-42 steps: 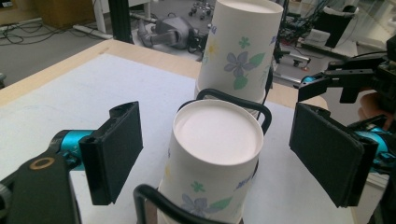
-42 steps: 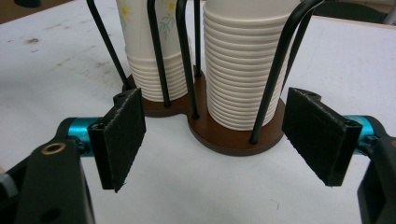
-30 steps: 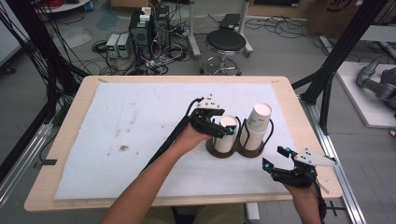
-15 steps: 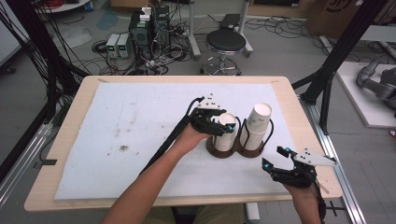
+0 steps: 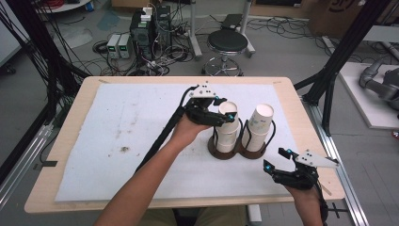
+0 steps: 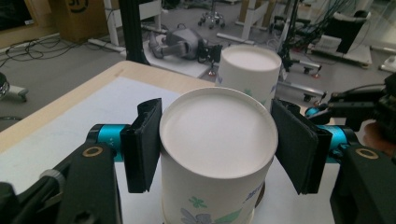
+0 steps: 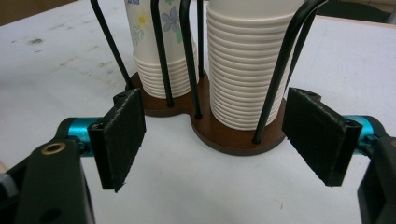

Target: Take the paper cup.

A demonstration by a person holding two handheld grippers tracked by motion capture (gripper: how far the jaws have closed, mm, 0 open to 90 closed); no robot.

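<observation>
At centre frame, the left gripper (image 5: 225, 114) pinches the top paper cup (image 6: 217, 149) of the left stack in the holder (image 5: 237, 151). Lift straight up (avoiding the wire posts), while the right gripper (image 5: 278, 160), jaws spread, waits lower right.

Pale wooden table (image 5: 70, 110) topped with a stained white mat (image 5: 141, 136), set on a grey concrete floor (image 5: 282, 52). Behind it, a round black stool (image 5: 227, 42), stacked black electronics boxes (image 5: 150, 23) amid tangled cables (image 5: 108, 47). Black metal frame posts (image 5: 343, 52) at either side. Brown cardboard box (image 5: 339, 14) far right.
</observation>
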